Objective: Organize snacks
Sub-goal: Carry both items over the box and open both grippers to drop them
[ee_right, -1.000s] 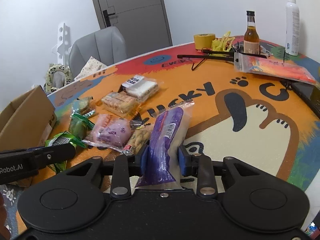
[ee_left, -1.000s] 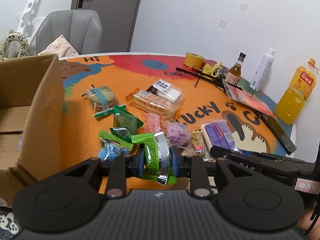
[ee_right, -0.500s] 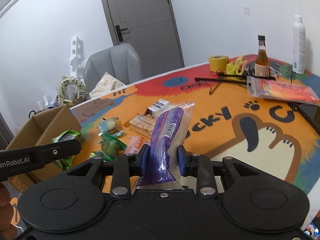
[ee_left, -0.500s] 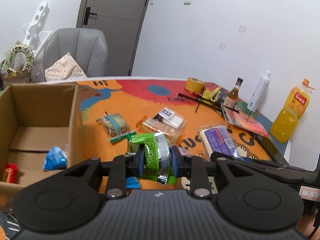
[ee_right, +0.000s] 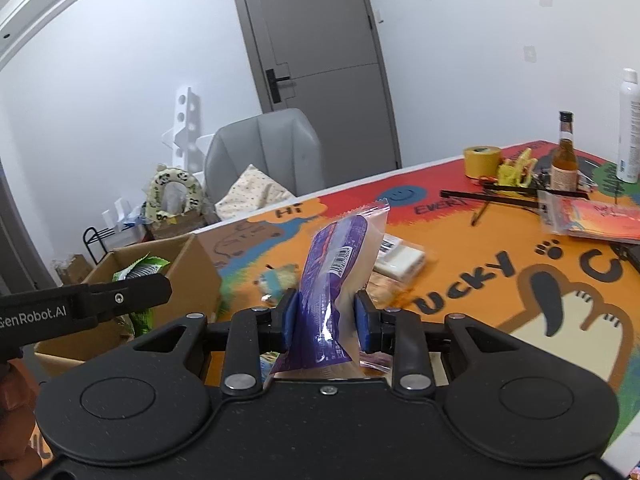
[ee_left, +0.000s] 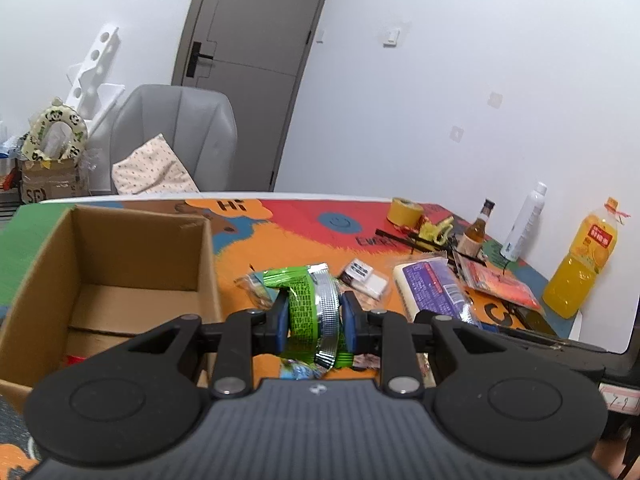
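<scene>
Left wrist view: left claw clamped on a green snack packet, lifted clear of the tabletop since a second earlier, with the open cardboard box now near on the left. Right wrist view: right claw clamped on an upright purple snack bag, likewise raised off the tabletop; probably both bound for the box, other snacks left lying.

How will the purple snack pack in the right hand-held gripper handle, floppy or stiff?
Probably fairly stiff: the purple snack pack stands upright above the right hand-held gripper without drooping. Its glossy film looks slippery, so it might slide. It creases at the pads, so the contents may crush.
</scene>
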Motion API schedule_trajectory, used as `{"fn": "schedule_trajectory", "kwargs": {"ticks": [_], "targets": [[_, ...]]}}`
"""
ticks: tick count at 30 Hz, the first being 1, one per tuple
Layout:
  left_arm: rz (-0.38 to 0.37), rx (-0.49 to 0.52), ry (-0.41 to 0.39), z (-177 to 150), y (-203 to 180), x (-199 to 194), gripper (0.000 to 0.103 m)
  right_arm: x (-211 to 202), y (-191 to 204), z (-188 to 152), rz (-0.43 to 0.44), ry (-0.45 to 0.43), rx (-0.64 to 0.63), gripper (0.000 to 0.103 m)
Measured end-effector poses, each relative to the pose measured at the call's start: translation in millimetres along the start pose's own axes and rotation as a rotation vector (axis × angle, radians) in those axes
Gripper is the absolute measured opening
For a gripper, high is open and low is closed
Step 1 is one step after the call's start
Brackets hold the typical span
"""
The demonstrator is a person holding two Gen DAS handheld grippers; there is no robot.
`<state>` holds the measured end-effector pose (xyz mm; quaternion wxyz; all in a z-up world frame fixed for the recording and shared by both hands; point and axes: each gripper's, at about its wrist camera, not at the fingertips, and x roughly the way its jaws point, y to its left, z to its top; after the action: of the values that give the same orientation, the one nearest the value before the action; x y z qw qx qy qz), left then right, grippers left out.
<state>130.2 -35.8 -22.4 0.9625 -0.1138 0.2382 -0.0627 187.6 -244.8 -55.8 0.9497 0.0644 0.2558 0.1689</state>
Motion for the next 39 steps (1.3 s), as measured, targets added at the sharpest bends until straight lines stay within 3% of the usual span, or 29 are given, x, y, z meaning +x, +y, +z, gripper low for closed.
{"fn": "schedule_trajectory", "kwargs": {"ticks": [15, 26, 32, 39], "targets": [[0.085, -0.06, -0.046, 9, 54, -26, 0.026, 11, 52, 7, 0.096, -0.01, -0.049, 0.028], [0.153, -0.113, -0.002, 10, 98, -25, 0.027, 24, 89, 10, 0.146, 0.001, -0.081, 0.028], [0.183, -0.124, 0.005, 13, 114, -29, 0.043, 31, 108, 12, 0.176, 0.008, -0.097, 0.028], [0.225, -0.155, -0.018, 17, 132, -40, 0.053, 40, 129, 11, 0.218, 0.028, -0.112, 0.028]]}}
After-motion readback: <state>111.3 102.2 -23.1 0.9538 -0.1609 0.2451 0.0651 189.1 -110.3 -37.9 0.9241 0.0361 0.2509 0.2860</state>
